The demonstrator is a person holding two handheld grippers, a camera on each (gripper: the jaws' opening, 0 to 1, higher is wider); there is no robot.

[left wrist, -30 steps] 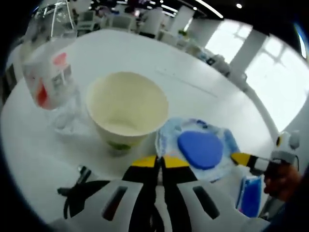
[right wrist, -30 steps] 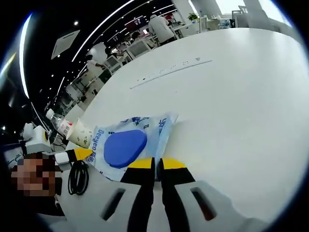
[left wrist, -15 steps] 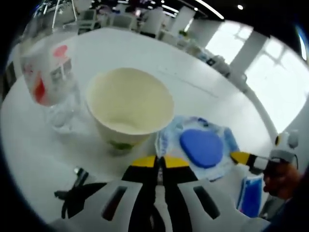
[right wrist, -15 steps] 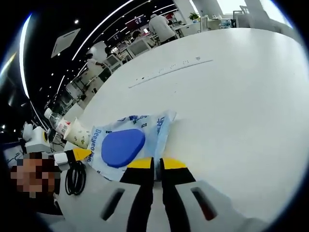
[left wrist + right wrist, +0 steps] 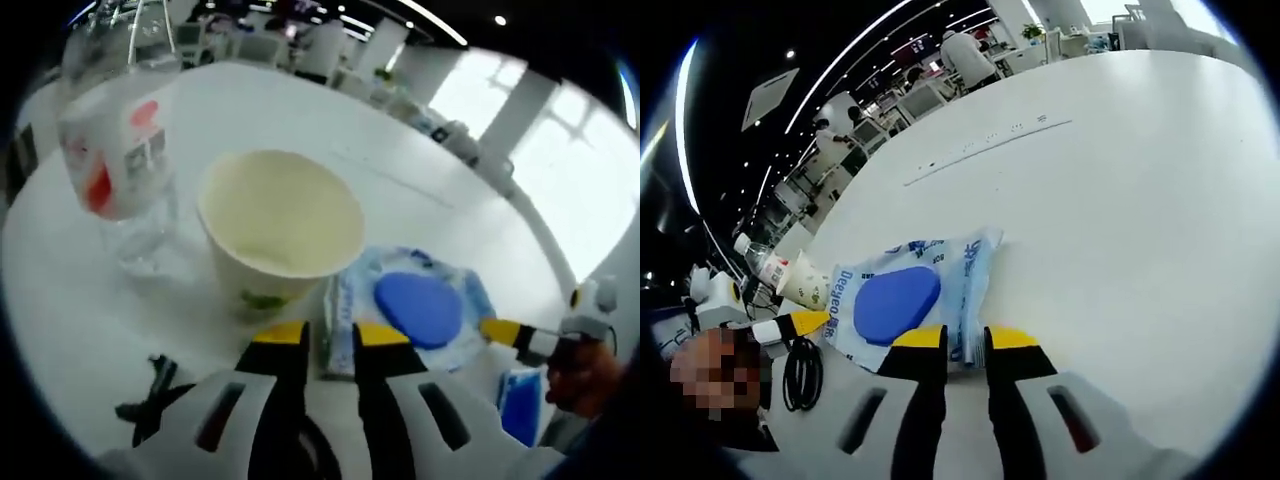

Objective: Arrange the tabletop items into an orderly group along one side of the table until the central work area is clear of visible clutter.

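Note:
A wet-wipes pack (image 5: 418,310) with a blue oval lid lies flat on the white table (image 5: 300,110). My left gripper (image 5: 330,335) stands open, and the pack's near edge lies in the gap between its yellow-tipped jaws. Just behind stands a cream paper cup (image 5: 280,215), with a clear water bottle (image 5: 125,150) to its left. My right gripper (image 5: 965,340) is open too, its jaws on either side of the pack's (image 5: 898,298) opposite edge. The cup (image 5: 810,283) and bottle (image 5: 765,262) show small at the left there.
A coiled black cable (image 5: 150,390) lies beside my left gripper, and shows again as the cable (image 5: 800,370) in the right gripper view. A blue packet (image 5: 520,405) sits at the table edge by a hand (image 5: 580,370). Broad bare table (image 5: 1120,200) stretches beyond the pack.
Both grippers' jaws have parted from shut to open around the wipes pack's edges. The left view shifted slightly; the pack, cup and bottle stay where they were.

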